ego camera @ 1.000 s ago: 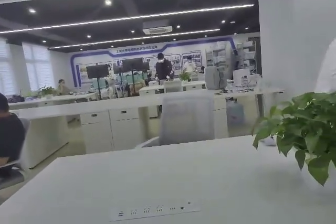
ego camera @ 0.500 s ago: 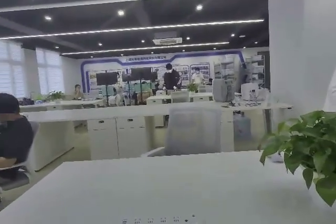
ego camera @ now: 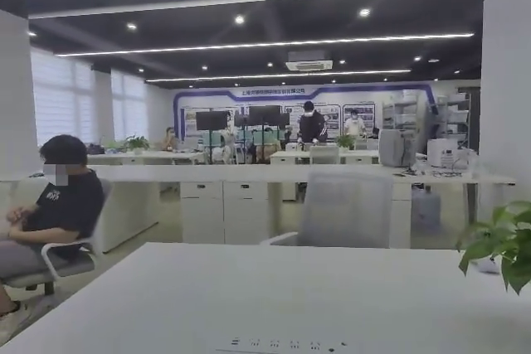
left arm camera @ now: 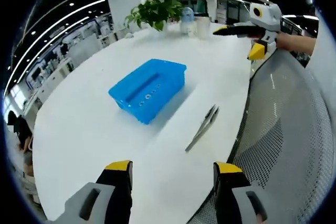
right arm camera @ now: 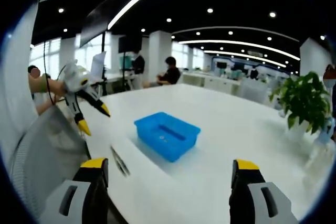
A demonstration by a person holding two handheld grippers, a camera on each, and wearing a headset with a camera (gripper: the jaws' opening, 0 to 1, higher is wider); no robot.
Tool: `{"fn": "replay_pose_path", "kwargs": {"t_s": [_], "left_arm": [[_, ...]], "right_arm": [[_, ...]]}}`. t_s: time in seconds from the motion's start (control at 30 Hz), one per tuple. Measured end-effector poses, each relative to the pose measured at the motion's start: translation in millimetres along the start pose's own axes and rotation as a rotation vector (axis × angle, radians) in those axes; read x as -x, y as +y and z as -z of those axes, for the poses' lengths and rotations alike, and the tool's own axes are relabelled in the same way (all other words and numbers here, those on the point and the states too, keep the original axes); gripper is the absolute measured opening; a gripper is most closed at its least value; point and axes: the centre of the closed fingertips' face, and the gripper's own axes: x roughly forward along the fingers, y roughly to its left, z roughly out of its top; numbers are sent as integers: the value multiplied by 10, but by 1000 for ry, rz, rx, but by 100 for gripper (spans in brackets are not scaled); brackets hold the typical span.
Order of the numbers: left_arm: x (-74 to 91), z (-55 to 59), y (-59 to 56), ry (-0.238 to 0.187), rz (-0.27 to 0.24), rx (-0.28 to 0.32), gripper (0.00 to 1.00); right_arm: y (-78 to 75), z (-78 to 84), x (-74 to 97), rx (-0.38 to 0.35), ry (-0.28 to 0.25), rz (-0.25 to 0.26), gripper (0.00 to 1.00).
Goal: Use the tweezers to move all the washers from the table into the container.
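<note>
A blue container sits mid-table on the white table, with several small washers lying inside it. Metal tweezers lie flat on the table between the container and the near edge, held by nothing. My left gripper hovers open above that edge, aimed at the container. In the right gripper view the same container and tweezers appear. My right gripper is wide open, and the left gripper hangs open in the air at the left. No washers can be made out on the tabletop.
A potted plant with a cup and bottle stands at the table's far end. A grey mesh chair back lines the near edge. The head view faces the office: power strip, chair, seated person.
The head camera has tilted up and swung left, bringing a seated person into view at the left. Nothing else has visibly moved.
</note>
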Motion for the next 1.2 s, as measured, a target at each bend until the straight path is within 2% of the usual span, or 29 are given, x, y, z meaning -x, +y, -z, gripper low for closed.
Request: {"fn": "replay_pose_path", "kwargs": {"t_s": [0.03,0.1,0.13,0.17,0.23,0.3,0.4,0.57,0.63,0.77,0.87,0.9,0.97,1.07,1.2], "left_arm": [[71,-82,61,-72,-44,34,64],[178,-231,125,-195,-92,98,69],[222,-288,152,-241,-113,124,72],[291,-381,194,-315,-149,155,75],[375,-505,198,-413,-169,188,81],[436,-577,221,-480,-197,227,85],[537,-712,272,-631,-218,328,97],[691,-821,358,-821,-213,503,99],[710,-801,405,-847,-238,536,99],[618,-764,368,-819,-239,553,99],[515,-758,281,-777,-227,517,99],[494,-770,257,-753,-235,459,99],[493,-803,236,-744,-248,409,99],[463,-770,207,-726,-238,412,99],[426,-734,207,-702,-228,429,99]], "right_arm": [[-14,-27,3,-6,-16,9,98],[-34,-61,17,-9,-38,21,99],[-38,-66,22,-10,-42,23,99],[-39,-78,26,-13,-53,23,99],[-36,-105,27,-17,-69,27,99],[-25,-135,27,-15,-82,27,99],[-23,-171,31,-9,-100,36,99],[-55,-213,42,-9,-124,54,99],[-66,-212,45,-22,-127,59,99],[-88,-207,49,-26,-127,70,99],[-106,-162,51,-28,-110,75,99],[-121,-145,56,-33,-106,80,99],[-157,-131,68,-39,-104,93,99],[-204,-145,85,-64,-118,111,99],[-227,-123,95,-62,-109,123,99]]}}
